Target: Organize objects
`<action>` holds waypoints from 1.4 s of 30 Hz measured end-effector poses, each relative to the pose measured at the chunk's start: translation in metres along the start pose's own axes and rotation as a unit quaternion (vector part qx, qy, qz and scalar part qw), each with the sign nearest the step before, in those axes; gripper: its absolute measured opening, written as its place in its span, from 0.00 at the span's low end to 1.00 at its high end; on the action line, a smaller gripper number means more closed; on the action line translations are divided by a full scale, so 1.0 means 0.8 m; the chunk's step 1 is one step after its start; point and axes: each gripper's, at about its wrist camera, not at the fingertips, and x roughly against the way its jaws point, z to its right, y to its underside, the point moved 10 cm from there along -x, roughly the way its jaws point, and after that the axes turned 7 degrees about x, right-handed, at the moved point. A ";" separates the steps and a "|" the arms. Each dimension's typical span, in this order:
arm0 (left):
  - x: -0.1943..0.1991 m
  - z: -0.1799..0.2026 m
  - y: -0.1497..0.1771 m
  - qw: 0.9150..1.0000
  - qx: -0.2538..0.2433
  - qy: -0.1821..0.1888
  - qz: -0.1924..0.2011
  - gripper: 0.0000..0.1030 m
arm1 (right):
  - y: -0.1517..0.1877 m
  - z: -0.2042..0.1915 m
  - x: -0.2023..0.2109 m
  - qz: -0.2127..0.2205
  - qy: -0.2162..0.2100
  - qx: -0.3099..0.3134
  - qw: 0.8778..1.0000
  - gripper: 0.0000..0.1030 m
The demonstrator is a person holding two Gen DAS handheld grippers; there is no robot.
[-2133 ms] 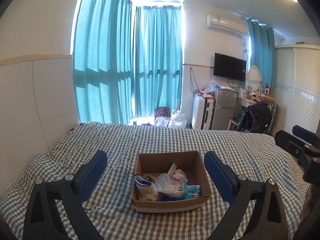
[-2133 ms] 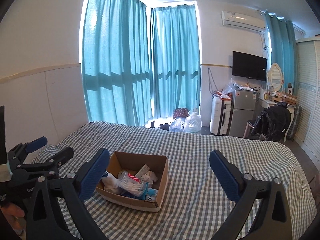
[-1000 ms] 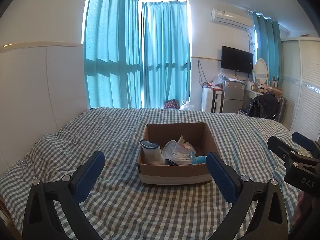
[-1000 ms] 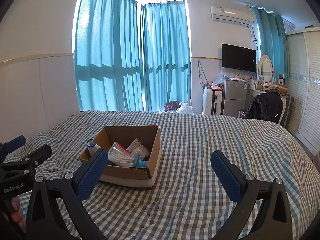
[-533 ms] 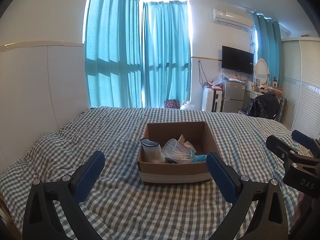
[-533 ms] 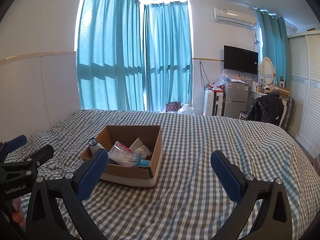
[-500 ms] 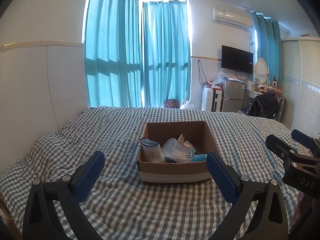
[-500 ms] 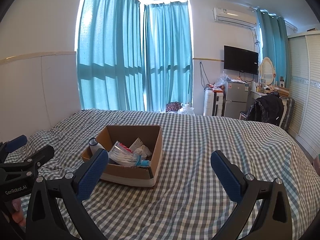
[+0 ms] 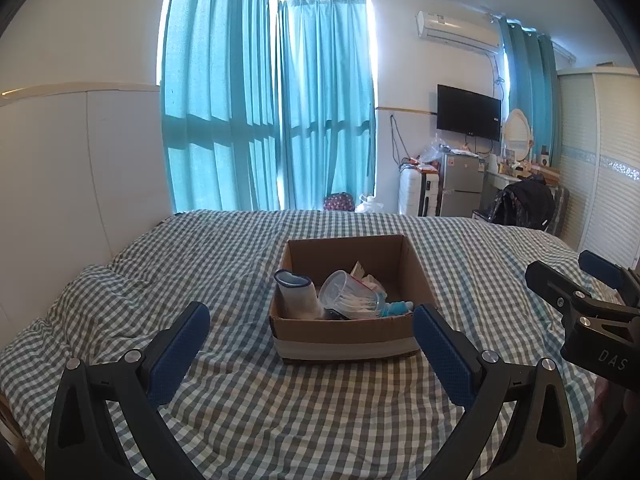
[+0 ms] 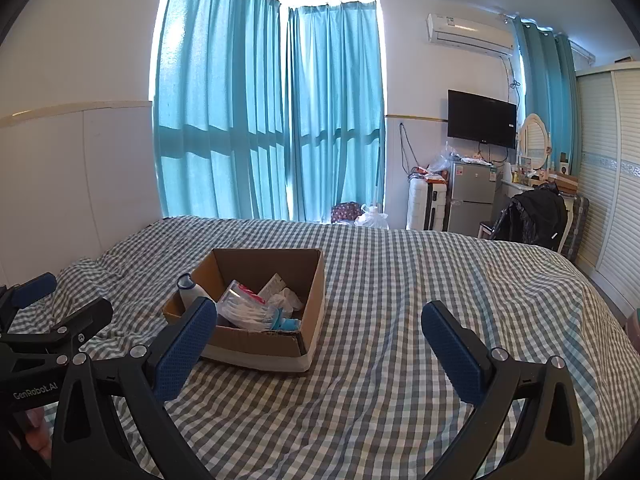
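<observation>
An open cardboard box (image 9: 344, 338) (image 10: 256, 344) sits on the checked bedspread (image 9: 304, 408) (image 10: 400, 360). Inside it stand a white bottle with a blue rim (image 9: 296, 294) (image 10: 191, 290), a clear plastic cup of cotton swabs (image 9: 348, 296) (image 10: 246, 310), white packets (image 10: 280, 292) and a light blue item (image 9: 396, 307). My left gripper (image 9: 310, 326) is open, held just in front of the box, empty. My right gripper (image 10: 316, 320) is open too, empty, hovering to the right of the box. Each gripper shows at the edge of the other's view.
The bed meets a white panelled wall (image 9: 60, 184) on the left. Teal curtains (image 9: 272, 120) hang behind it. Beyond the foot stand a suitcase (image 10: 426, 204), a small fridge (image 10: 472, 196), a chair with a black jacket (image 10: 532, 216) and a white wardrobe (image 10: 612, 184).
Both grippers dropped lower and nearer the bed over the first second, so the box looks closer and more side-on. In the last half second almost nothing moved.
</observation>
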 end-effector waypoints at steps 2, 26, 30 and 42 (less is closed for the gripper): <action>0.001 -0.002 -0.001 1.000 0.000 -0.003 0.002 1.00 | 0.000 0.000 0.000 -0.001 -0.001 -0.001 1.000 1.00; 0.001 -0.014 0.003 1.000 0.009 -0.012 -0.002 1.00 | 0.004 -0.003 -0.001 -0.009 -0.001 0.004 1.000 1.00; 0.000 -0.014 0.004 1.000 0.007 -0.011 -0.003 1.00 | 0.004 -0.004 -0.002 -0.009 -0.001 0.005 1.000 1.00; 0.001 -0.017 0.005 1.000 0.015 -0.014 -0.006 1.00 | 0.005 -0.007 -0.004 -0.011 -0.002 0.006 1.000 1.00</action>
